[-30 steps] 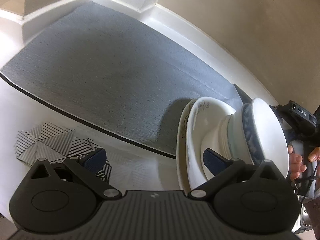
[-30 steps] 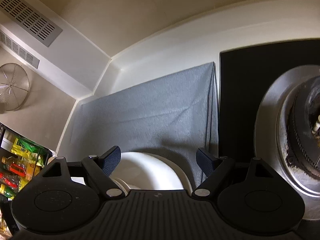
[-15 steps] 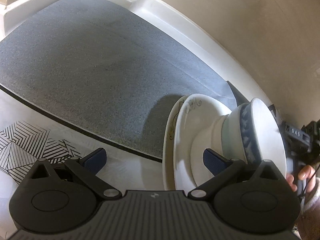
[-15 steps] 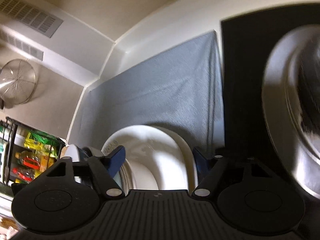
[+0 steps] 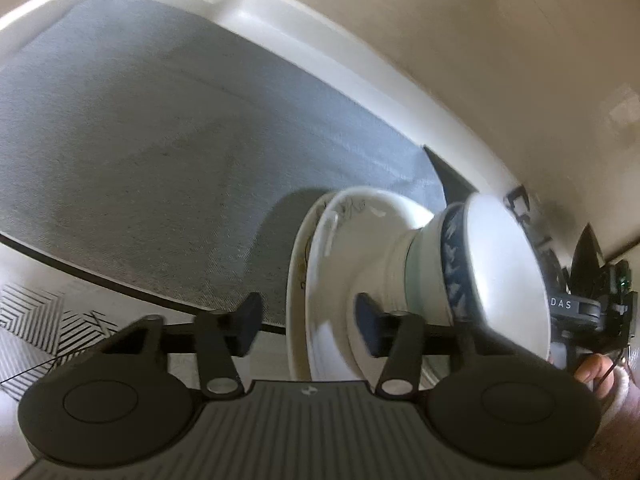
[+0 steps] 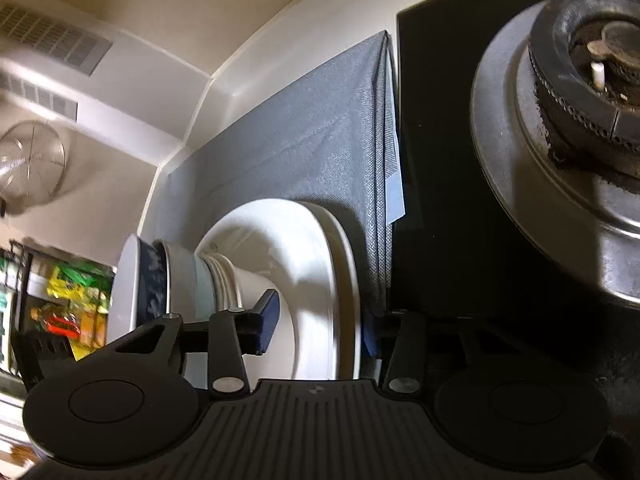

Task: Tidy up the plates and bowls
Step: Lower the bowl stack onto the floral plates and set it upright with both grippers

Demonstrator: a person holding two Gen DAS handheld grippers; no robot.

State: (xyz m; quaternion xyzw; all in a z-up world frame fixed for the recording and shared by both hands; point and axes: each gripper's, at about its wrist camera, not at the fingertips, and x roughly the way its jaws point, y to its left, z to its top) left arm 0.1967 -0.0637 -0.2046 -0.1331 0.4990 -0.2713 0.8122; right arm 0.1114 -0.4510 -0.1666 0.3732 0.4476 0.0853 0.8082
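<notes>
The white tabletop carries a grey mat filling the left wrist view from nine to twelve o'clock, and a black stove top with its burner sits at one to three o'clock in the right wrist view. On the mat's near corner stands the stack: two wide plates underneath, a ribbed white bowl on them, and a blue-banded bowl on top. Over the last second both cameras have rolled and drawn in on this stack, and both pairs of fingers have narrowed. The right gripper now straddles the plates' rim, one pad over the upper face at seven o'clock and the other below at five o'clock; it looks clenched on the plates, though the contact is blurred. The left gripper has its pads either side of the rim at six o'clock, partly closed, and I cannot tell whether it touches. My reading is that the whole stack is about to be lifted as one; the tall bowls could slide if the plates tilt
</notes>
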